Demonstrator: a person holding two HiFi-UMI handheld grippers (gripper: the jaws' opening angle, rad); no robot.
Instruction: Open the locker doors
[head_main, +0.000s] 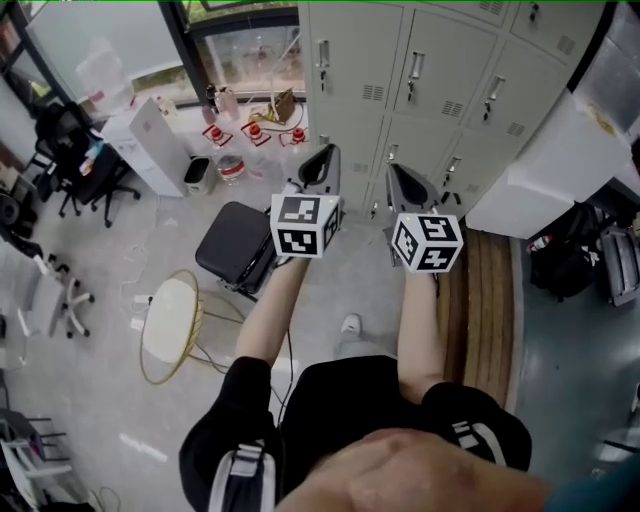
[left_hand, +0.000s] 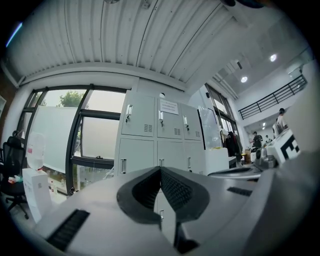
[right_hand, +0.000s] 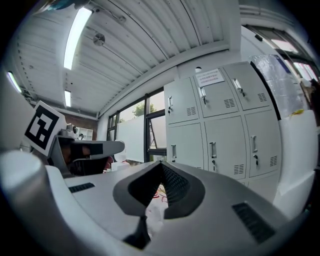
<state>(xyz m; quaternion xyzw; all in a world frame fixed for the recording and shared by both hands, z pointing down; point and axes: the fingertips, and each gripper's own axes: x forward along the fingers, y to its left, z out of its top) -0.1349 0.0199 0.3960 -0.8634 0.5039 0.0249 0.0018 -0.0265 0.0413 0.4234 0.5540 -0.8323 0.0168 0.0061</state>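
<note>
Left gripper (head_main: 324, 160) and right gripper (head_main: 402, 180) are shut, empty; stiff doors (head_main: 452, 50) at 12 o'clock are probably best hooked by handles (head_main: 414, 74).

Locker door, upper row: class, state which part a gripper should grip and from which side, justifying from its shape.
Likely the upright handle near the locker door's left edge, approached straight from the front with jaws spanning it sideways: it is a slim vertical bar standing off a flat panel.
</note>
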